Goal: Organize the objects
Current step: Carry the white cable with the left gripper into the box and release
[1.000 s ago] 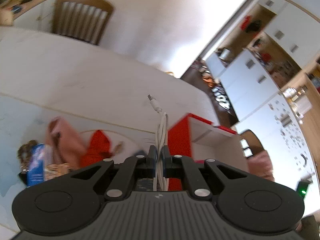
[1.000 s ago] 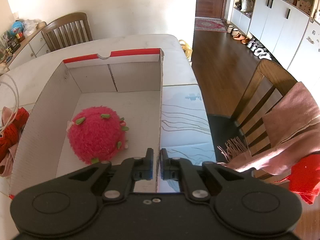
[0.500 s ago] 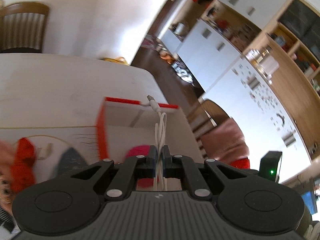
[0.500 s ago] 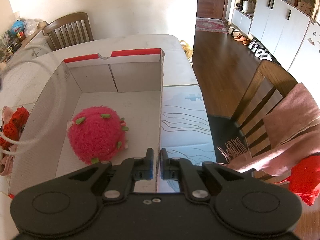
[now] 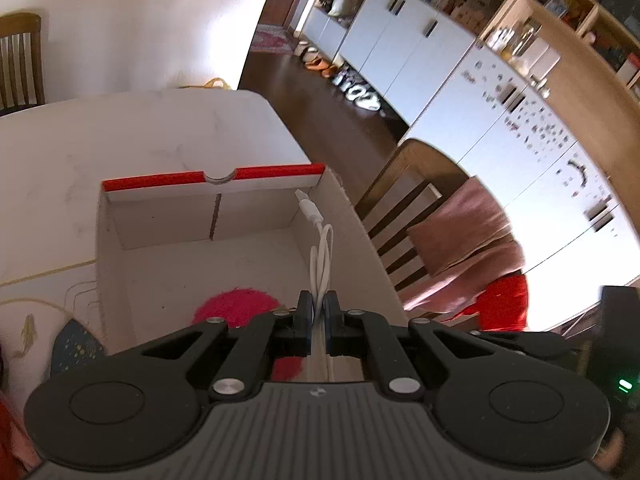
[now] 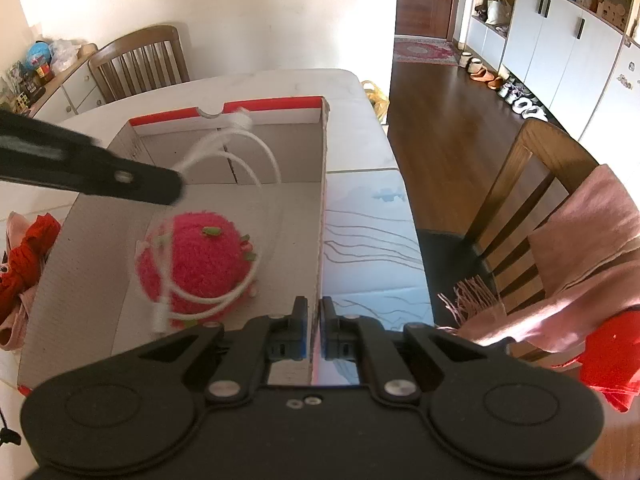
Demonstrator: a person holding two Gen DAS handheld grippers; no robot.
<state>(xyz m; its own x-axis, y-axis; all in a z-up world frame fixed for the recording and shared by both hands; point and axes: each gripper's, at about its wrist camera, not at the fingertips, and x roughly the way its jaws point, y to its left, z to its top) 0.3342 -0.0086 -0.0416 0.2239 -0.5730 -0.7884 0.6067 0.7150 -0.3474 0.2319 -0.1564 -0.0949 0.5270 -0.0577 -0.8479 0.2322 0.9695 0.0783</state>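
So the left claw (image 5: pixel 318 312) is pinching a looped white charging cable (image 5: pixel 320 248) and has it hanging over the open white cardboard box with the red rim (image 5: pixel 120 216), right above the fuzzy pink plush ball (image 6: pixel 200 256) sitting inside the box. The right claw (image 6: pixel 314 320) is clamped on the box's near wall, probably steadying it. This looks like the drop-off step, so next up is lowering a bit and letting go so the cable lands inside.
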